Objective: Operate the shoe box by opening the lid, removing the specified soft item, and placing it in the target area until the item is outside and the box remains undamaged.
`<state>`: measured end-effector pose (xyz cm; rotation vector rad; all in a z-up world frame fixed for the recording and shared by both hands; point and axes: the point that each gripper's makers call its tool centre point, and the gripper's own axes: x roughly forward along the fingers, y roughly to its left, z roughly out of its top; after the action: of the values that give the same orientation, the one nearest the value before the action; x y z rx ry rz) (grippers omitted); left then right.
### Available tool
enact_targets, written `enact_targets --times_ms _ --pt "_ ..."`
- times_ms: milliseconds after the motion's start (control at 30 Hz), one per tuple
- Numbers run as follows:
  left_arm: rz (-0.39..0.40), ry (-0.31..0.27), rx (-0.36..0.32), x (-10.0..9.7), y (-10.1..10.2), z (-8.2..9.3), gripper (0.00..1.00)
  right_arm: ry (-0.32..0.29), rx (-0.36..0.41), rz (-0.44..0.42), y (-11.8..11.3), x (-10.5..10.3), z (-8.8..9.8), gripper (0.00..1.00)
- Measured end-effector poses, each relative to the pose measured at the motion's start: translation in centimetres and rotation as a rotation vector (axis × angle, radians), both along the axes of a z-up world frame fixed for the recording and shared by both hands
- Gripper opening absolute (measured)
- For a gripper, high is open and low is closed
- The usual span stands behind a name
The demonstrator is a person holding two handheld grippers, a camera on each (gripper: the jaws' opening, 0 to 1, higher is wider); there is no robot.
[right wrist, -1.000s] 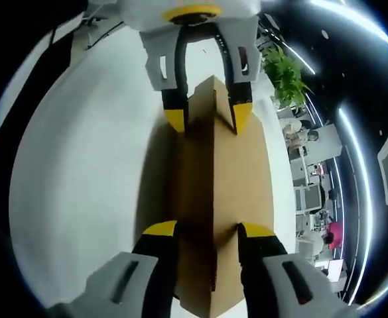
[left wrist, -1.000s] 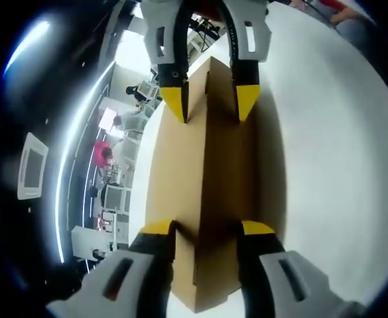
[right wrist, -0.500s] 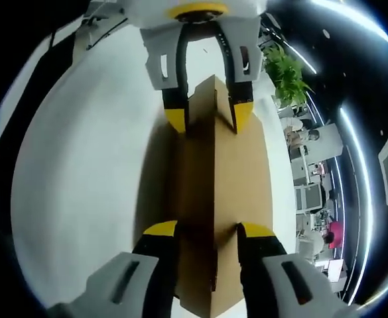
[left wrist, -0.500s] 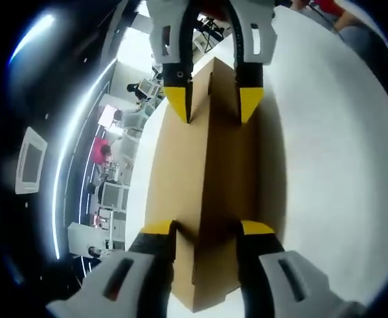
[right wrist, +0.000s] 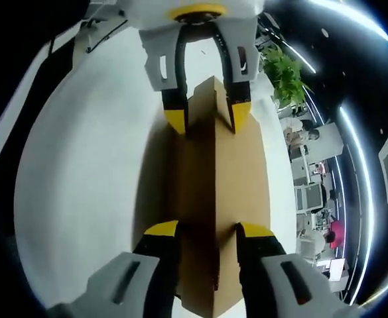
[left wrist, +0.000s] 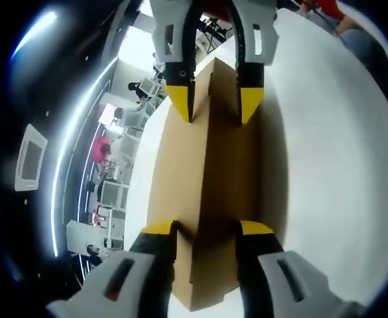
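In the left gripper view, the left tongs (left wrist: 207, 232) rise from the bottom of the frame, grey moulded shells ending in black fingers with yellow tips, and they stand either side of the near end of the shoe box (left wrist: 207, 179), pressed against its plain brown cardboard. The box is a long, matt, sharp-edged shape running up the centre of the frame, with a ridge-like fold down its middle and a small notch at the near edge. At its far end, in the upper centre, the right tongs (left wrist: 213, 106) reach down from the top, their yellow tips clasping that end from both sides. Below and to the right of the box spreads the smooth white table (left wrist: 333, 172), curved by the lens. In the right gripper view the arrangement mirrors: the right tongs (right wrist: 207, 232) at the bottom centre clamp one end of the shoe box (right wrist: 213, 179), and the left tongs (right wrist: 207, 116) grip the opposite end at upper centre. The white table (right wrist: 81, 172) lies to the left of the box, and a leafy green plant (right wrist: 283, 73) stands at the upper right.
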<state>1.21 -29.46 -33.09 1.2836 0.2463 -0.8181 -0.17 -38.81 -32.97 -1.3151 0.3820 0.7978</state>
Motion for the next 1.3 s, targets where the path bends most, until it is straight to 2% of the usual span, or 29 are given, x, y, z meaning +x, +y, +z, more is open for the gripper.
enact_targets --times_ms 633,1300 --pt "0.026 0.002 -0.028 -0.3 0.1 1.3 0.33 0.007 0.023 -0.029 -0.1 -0.2 1.4 0.30" --pt "0.040 0.036 -0.046 -0.3 0.1 2.6 0.32 0.015 0.052 -0.065 -0.2 -0.3 2.7 0.29"
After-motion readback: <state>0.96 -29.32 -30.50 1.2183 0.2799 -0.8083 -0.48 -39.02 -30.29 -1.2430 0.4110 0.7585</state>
